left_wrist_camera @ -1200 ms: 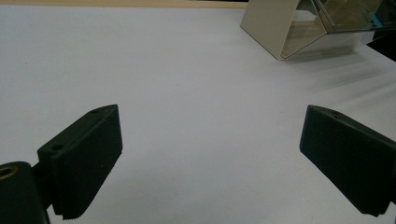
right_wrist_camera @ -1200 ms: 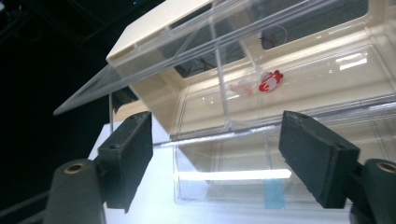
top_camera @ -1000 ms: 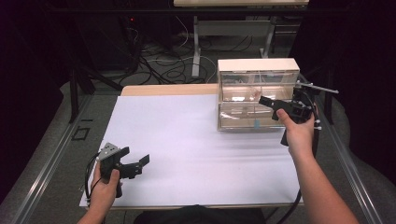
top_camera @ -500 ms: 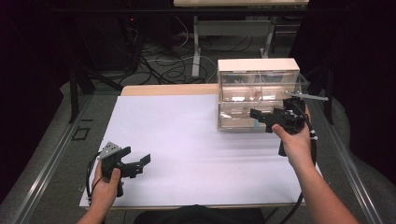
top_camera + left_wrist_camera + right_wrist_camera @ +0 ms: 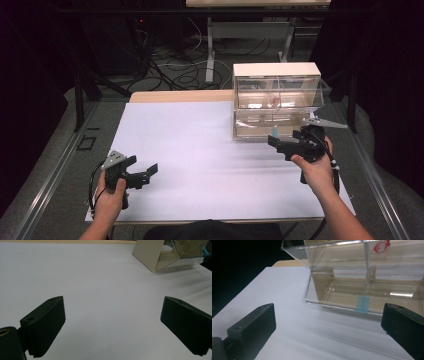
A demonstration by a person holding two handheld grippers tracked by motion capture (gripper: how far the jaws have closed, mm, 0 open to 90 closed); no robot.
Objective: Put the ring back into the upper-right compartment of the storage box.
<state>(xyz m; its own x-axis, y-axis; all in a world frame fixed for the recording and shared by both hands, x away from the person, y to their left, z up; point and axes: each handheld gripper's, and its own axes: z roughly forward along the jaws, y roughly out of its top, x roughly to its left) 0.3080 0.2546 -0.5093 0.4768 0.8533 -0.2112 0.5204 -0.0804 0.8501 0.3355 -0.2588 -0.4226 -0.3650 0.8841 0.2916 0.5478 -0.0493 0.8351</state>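
A small cabinet with clear drawers stands on the white sheet at the back right. Its upper drawer holds a small red thing. The lower drawer carries a blue tab on its front edge. My right gripper hovers just before that lower drawer, jaws wide apart, having just been opening, with nothing between them. My left gripper rests low over the sheet at the front left, open and empty.
The white sheet covers most of the wooden table. A corner of the cabinet shows far off in the left gripper view. Dark floor with cables lies beyond the table's far edge.
The right hand has come down and back toward the person, from the upper drawer's height to the front of the lower drawer, and its jaws have spread. The left hand has stayed still.
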